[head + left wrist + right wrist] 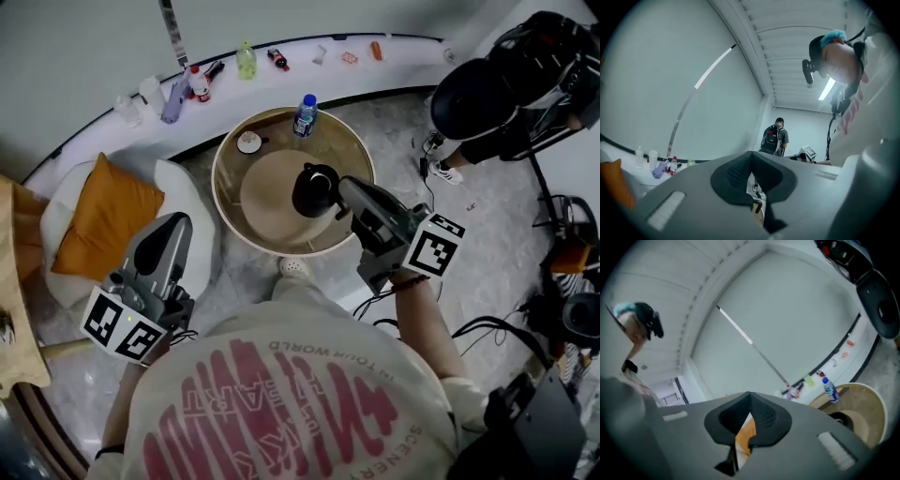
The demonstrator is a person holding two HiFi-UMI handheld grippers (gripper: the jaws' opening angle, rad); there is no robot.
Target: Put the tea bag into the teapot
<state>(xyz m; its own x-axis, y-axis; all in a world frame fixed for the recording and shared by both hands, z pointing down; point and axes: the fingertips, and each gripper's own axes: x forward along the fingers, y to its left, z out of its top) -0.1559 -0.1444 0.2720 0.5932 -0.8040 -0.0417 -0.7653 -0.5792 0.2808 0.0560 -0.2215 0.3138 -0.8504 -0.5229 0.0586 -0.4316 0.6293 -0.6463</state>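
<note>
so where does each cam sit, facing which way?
Head view: on the person's head, steeply down onto table, teapot; shows shirt, left gripper, right gripper.
Left gripper view: on left gripper, tilted up at wall, ceiling; shows its shut jaws, shirt.
Right gripper view: on right gripper, toward wall ledge; jaws shut on likely the tea bag.
Shared: head view and right gripper view both show teapot, water bottle.

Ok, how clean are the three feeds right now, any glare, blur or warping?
Head view: evenly lit, sharp, the wall ledge bowed by the lens. Left gripper view: fisheye, black corners, ceiling light glaring. Right gripper view: same fisheye, no glare, teapot squeezed near the edge.
</note>
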